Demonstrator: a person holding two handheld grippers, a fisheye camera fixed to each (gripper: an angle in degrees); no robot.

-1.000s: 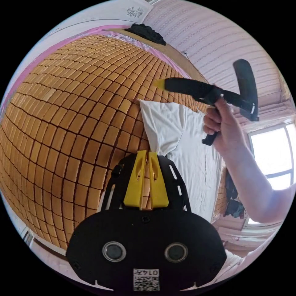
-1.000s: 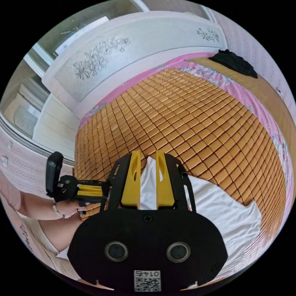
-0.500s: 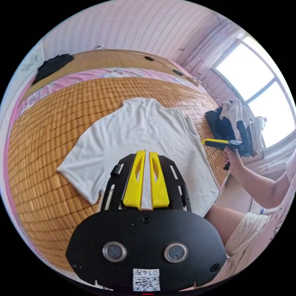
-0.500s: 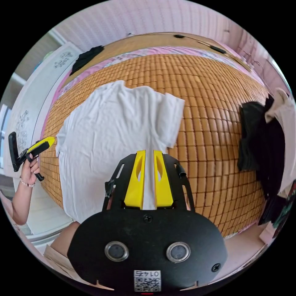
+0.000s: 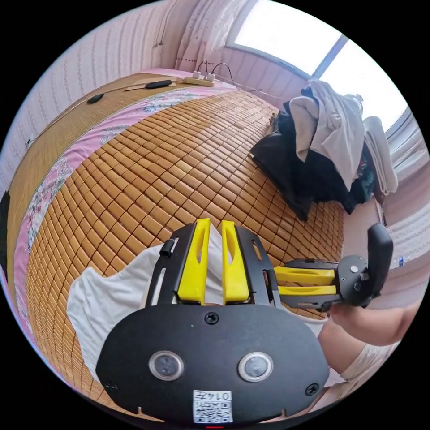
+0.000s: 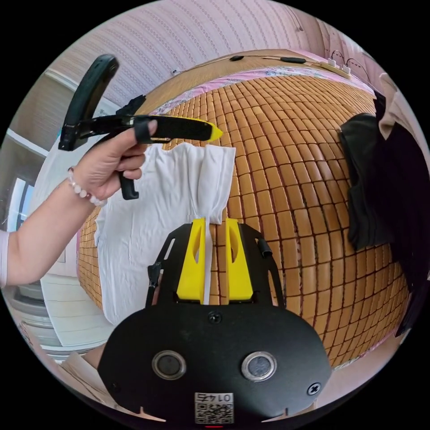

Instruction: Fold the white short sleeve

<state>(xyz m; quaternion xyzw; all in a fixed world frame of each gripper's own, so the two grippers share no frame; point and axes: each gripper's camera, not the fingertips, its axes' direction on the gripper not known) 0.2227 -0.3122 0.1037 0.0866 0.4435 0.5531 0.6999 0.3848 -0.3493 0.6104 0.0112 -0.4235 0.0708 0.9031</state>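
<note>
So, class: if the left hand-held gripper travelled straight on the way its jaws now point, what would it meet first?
The left hand-held gripper already has the white short-sleeve shirt between its jaws. Beyond the shirt's edge, it would most likely meet the woven bamboo-tile mat first, though depth is unclear.

1. Shirt (image 5: pixel 112 295) is looking like soft matt white cloth.
2. Mat (image 5: pixel 148 179) is showing smooth, slightly glossy bamboo tiles.
3. Left gripper (image 5: pixel 211 264) is showing matt yellow and black plastic.

A: How much of the white shirt (image 5: pixel 112 298) is visible?
B: Its near part hides behind the left gripper (image 5: pixel 210 264).
A: And the dark clothes pile (image 6: pixel 389 197)?
B: Cut off at the right gripper view's edge.
</note>
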